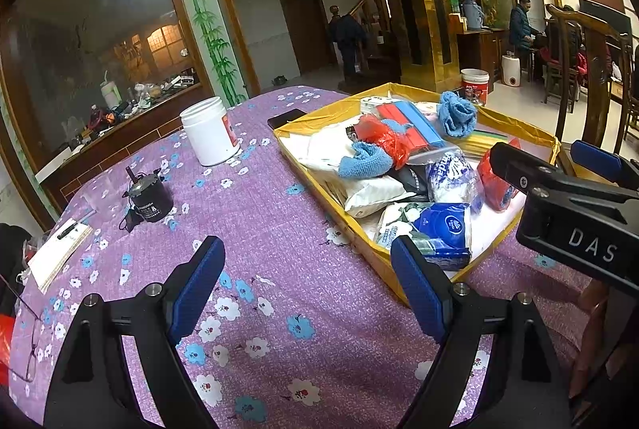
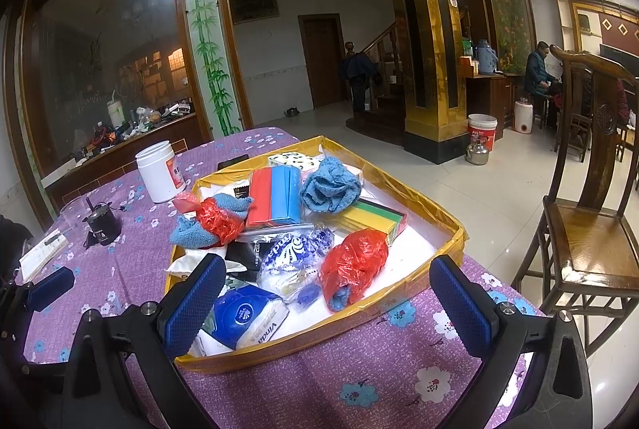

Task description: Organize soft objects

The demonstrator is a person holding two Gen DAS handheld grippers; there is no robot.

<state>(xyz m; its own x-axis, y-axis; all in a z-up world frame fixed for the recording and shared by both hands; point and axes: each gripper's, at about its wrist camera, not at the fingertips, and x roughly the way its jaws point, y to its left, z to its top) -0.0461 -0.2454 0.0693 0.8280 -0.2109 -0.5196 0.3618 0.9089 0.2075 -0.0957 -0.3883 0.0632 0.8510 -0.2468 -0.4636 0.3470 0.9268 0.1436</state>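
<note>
Both grippers hang over a table under a purple flowered cloth [image 2: 359,385], each with its blue-padded jaws spread wide and nothing between them. The right gripper [image 2: 327,305] sits at the near rim of a shallow yellow-edged tray [image 2: 447,213], so the heap of soft objects lies straight ahead, from about eleven to one o'clock. Nearest its left finger is a blue-and-white Vinda tissue pack [image 2: 247,317]; just beyond, toward twelve, lies a red plastic bag [image 2: 353,265] with blue cloth showing at its lower end. Farther in rest a crumpled blue towel [image 2: 329,185] and a red-and-blue flat pack [image 2: 275,197]. The left gripper [image 1: 307,289] is over bare cloth beside the tray, which lies at about one to two o'clock from it, the tissue pack just beyond its right fingertip. A white jar [image 1: 209,131] stands at eleven o'clock, well apart.
</note>
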